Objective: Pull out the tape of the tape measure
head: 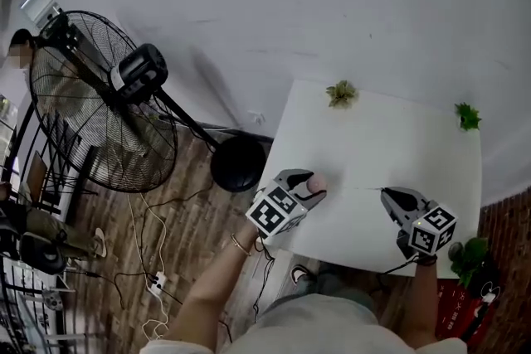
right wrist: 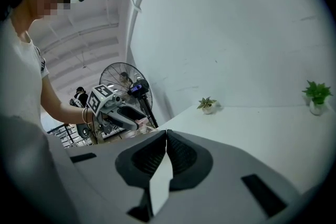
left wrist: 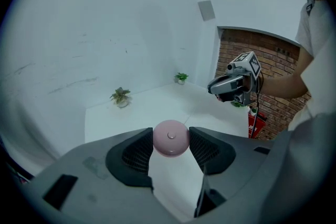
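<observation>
Over the white desk (head: 373, 145), my left claw (head: 312, 186) grips the pink tape measure (left wrist: 170, 138) while my right claw (right wrist: 166, 140) is pinched shut.

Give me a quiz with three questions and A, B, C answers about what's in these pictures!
1. Where does the big fan stand?
A. hanging from the ceiling
B. on the floor beside the white table
C. on a shelf

2. What colour is the tape measure?
A. pink
B. green
C. black

3. The left hand-held gripper is
A. open and empty
B. shut on the tape measure
C. lying down, let go

Answers: 1 B, its round base sits on the wood floor; 2 A, the round case is pink; 3 B, both jaws press its sides.
</observation>
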Motion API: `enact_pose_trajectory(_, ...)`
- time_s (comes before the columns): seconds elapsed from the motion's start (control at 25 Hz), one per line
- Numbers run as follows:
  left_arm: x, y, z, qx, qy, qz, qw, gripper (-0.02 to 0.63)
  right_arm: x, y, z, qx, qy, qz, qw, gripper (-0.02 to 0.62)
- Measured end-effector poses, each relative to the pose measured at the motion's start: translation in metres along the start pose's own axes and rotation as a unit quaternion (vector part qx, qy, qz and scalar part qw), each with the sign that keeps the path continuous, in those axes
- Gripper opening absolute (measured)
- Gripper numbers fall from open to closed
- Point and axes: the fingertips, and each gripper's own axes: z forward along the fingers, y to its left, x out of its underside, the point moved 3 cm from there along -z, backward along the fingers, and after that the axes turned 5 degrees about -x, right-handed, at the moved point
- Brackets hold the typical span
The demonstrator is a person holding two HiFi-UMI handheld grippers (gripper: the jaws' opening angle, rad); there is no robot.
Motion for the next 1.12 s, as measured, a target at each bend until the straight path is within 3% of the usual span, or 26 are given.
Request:
enact_pose_trajectory(0.56, 0.039, 0.04, 0.072, -0.011, 0.049, -0.032, 0.9982, 0.215, 0.032, -0.058, 0.047, -0.004, 0.049, 0.035, 0.998, 0.006)
enact_pose_trajectory(0.76, 0.052, 0.046, 0.087, -0.018, 0.068, -0.031, 0.9971, 0.216, 0.046, -0.065, 0.058, 0.012, 0.095, 0.031, 0.995, 0.006)
enact_pose_trajectory(1.12, 0.075, 0.057, 0.101, -0.041, 0.092, -0.035, 0.9943, 0.216, 0.065, -0.08, 0.082, 0.029, 0.134, 0.054, 0.989, 0.006)
